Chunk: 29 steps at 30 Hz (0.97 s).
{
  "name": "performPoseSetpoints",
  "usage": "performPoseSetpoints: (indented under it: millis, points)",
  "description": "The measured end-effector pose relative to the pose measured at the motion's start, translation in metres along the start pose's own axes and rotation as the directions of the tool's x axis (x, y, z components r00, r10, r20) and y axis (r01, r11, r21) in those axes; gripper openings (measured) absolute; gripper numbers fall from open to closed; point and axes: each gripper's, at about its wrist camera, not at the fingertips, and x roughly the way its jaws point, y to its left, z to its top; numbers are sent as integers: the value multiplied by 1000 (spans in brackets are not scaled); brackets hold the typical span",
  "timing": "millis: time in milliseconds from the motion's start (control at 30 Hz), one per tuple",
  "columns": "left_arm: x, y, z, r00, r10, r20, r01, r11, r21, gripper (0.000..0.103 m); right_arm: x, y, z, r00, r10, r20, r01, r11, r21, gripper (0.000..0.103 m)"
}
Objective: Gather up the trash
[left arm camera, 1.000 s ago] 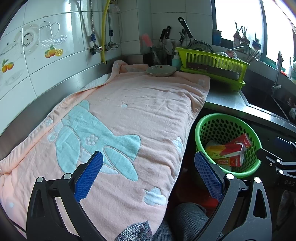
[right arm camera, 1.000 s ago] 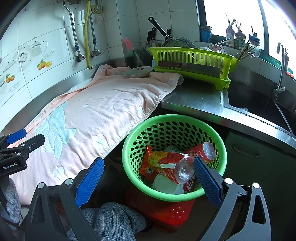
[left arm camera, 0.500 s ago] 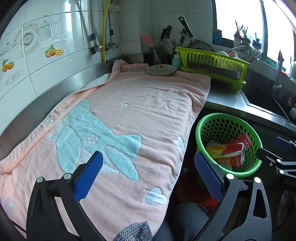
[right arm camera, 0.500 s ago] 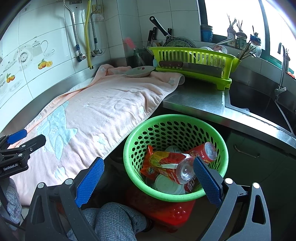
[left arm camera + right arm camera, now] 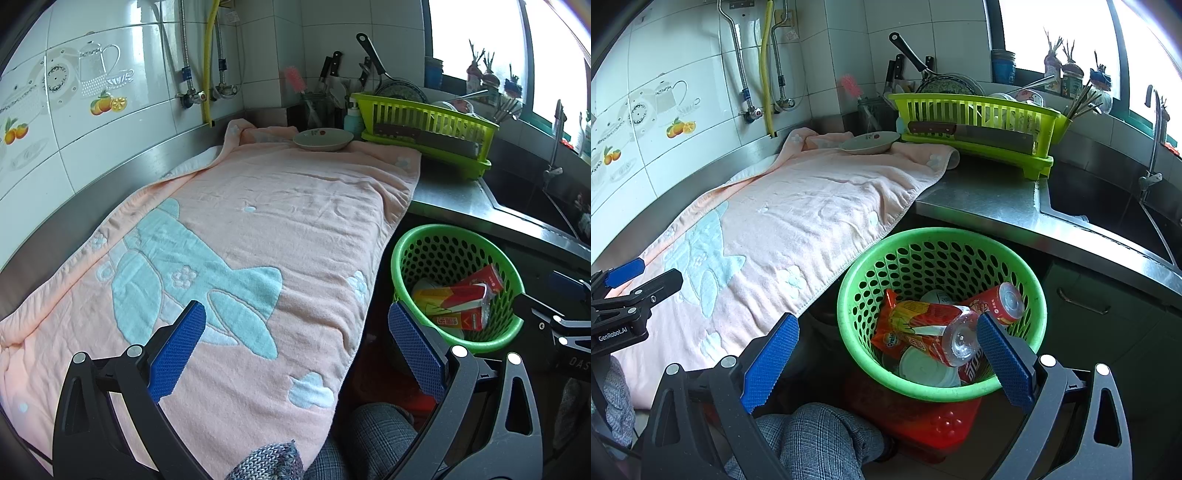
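A green perforated basket (image 5: pixel 938 230) stands below the counter edge on a red stool (image 5: pixel 923 417). Inside lie a red can (image 5: pixel 1006 302), an orange snack bag (image 5: pixel 916 317), a clear bottle (image 5: pixel 960 336) and a white lid (image 5: pixel 923 369). My right gripper (image 5: pixel 886 332) hovers open over the basket's near rim, holding nothing. My left gripper (image 5: pixel 295 328) is open and empty above the pink towel (image 5: pixel 277 221), with the basket (image 5: pixel 404 254) to its right. No loose trash shows on the towel.
A plate (image 5: pixel 323 139) rests at the towel's far end. Beside it sits a yellow-green dish rack (image 5: pixel 975 110) with a cleaver (image 5: pixel 971 133). The steel sink (image 5: pixel 1108 206) is at the right. A person's checked trouser knee (image 5: pixel 820 435) is below the grippers.
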Motion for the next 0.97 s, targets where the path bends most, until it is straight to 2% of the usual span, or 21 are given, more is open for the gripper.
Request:
performPoseSetpoints:
  millis: [967]
  points:
    - [-4, 2, -3, 1000, 25, 12, -25, 1000, -8, 98, 1, 2, -3, 1000, 11, -1, -11, 1000, 1, 94]
